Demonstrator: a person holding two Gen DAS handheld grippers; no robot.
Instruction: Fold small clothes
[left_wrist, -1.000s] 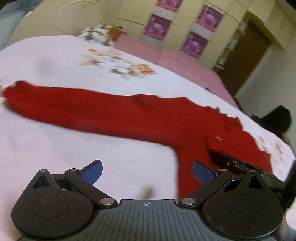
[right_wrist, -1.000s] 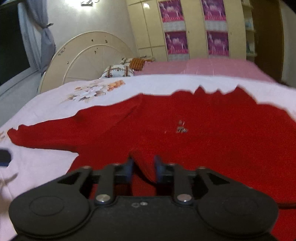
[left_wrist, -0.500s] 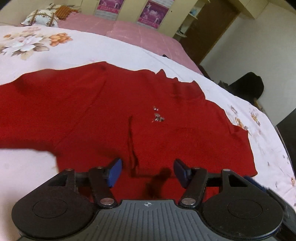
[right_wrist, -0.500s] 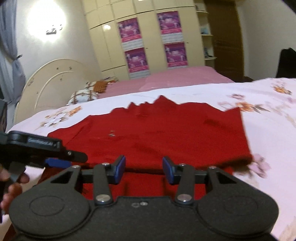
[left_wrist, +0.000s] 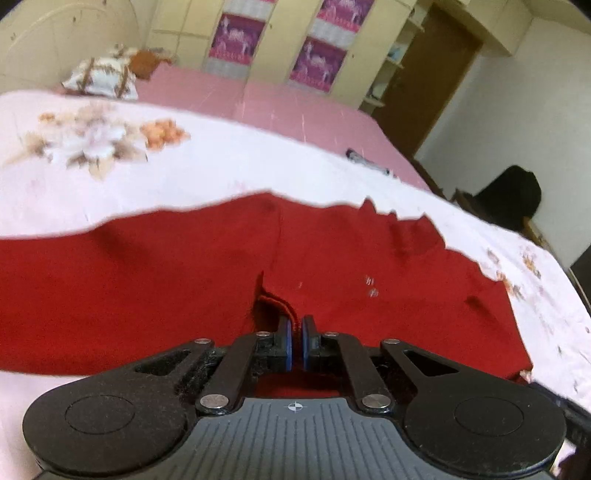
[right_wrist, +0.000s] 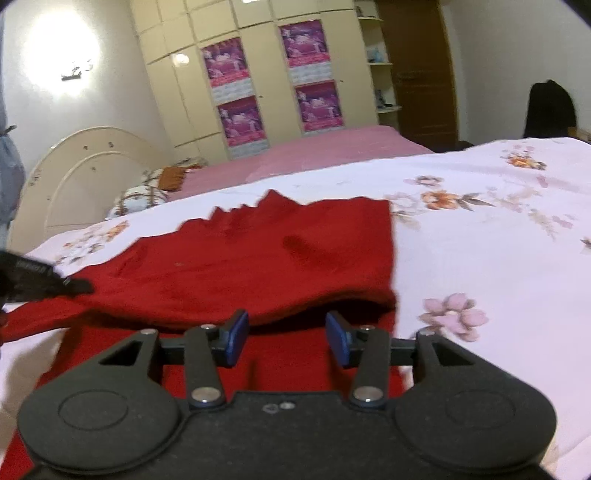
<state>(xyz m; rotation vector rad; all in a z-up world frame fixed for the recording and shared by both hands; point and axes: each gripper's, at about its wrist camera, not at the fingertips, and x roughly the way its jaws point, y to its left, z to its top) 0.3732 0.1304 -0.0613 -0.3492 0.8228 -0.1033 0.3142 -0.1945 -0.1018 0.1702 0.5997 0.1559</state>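
A small red knit garment (left_wrist: 184, 280) lies spread on the bed's floral sheet (left_wrist: 207, 177). My left gripper (left_wrist: 294, 332) is shut on a raised fold of the garment's near edge, pinched between the blue pads. In the right wrist view the garment (right_wrist: 258, 258) lies folded over itself, its upper layer's edge just ahead of my right gripper (right_wrist: 286, 338). The right gripper is open and empty, low over the red cloth. The left gripper's tip (right_wrist: 44, 280) shows at the left edge of that view.
A pink bed cover (left_wrist: 280, 107) and a patterned pillow (left_wrist: 99, 79) lie beyond the sheet. Cream wardrobes with purple posters (right_wrist: 236, 122) line the far wall. A brown door (left_wrist: 428, 74) and a dark object (left_wrist: 513, 199) stand at the right.
My left gripper swung from the sleeve side to the garment's near edge and closed on a fold. My right gripper let go of the cloth, opened and moved right.
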